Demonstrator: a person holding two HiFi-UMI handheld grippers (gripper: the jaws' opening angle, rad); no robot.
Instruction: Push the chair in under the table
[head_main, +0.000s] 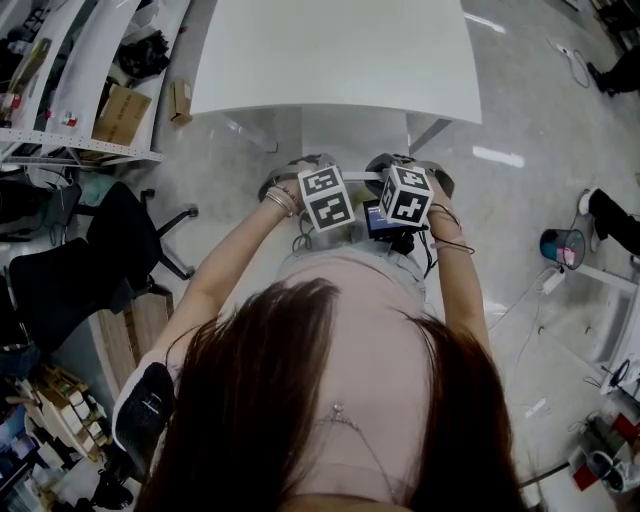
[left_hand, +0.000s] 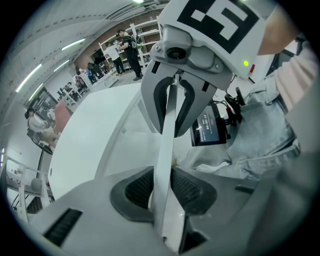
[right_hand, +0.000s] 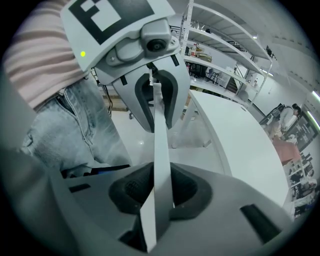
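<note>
Left gripper (left_hand: 164, 192), right gripper (right_hand: 159, 192): each pinches the chair backrest (left_hand: 167, 125); we judge it not yet tucked under the table (head_main: 330, 50) ahead.

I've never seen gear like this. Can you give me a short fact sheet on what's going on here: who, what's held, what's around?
who: a person standing, with a gripper in each hand
left gripper: shut on the thin white top edge of the chair
right gripper: shut on the same edge, facing the left one
table: white, straight ahead beyond the chair
nearby: black office chair on the person's left
</note>
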